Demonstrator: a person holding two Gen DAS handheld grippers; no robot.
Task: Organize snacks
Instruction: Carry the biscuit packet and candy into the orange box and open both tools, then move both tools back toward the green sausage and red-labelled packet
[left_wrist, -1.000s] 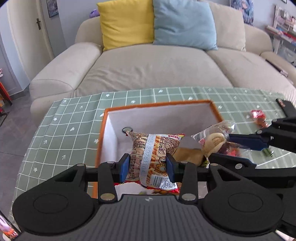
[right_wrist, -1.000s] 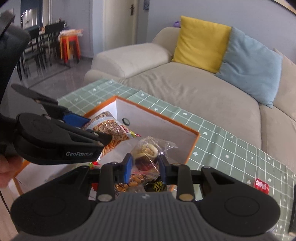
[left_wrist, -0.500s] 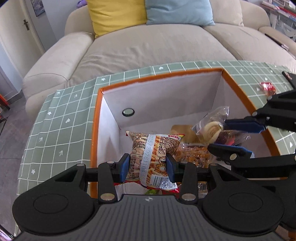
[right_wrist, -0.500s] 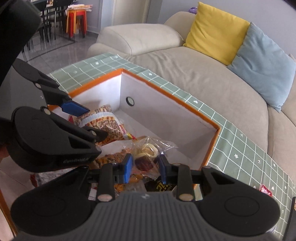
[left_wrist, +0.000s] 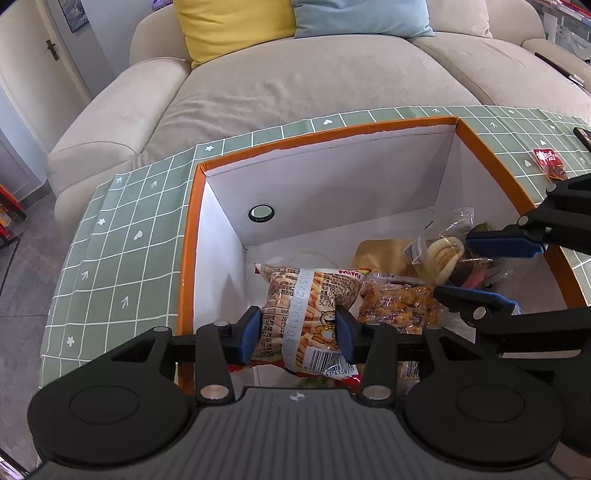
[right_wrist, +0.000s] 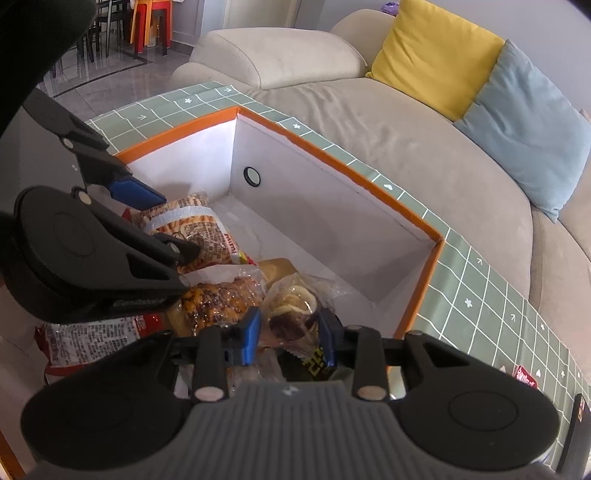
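Your left gripper (left_wrist: 298, 333) clamps the fries bag (left_wrist: 308, 314), right gripper (right_wrist: 289, 334) clamps the pastry pack (right_wrist: 291, 314), both inside the box (left_wrist: 332, 133); releasing together could tangle the jaws.

"Mimi" on snack bag (left_wrist: 314, 295), barcode below

Both tools (left_wrist: 298, 334) (right_wrist: 289, 334) — black plastic, blue fingertip pads (left_wrist: 249, 334), silver screws.

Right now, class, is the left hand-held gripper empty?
No, the left hand-held gripper is clamped on a bag of fries-shaped snacks, held over the inside of the orange box.
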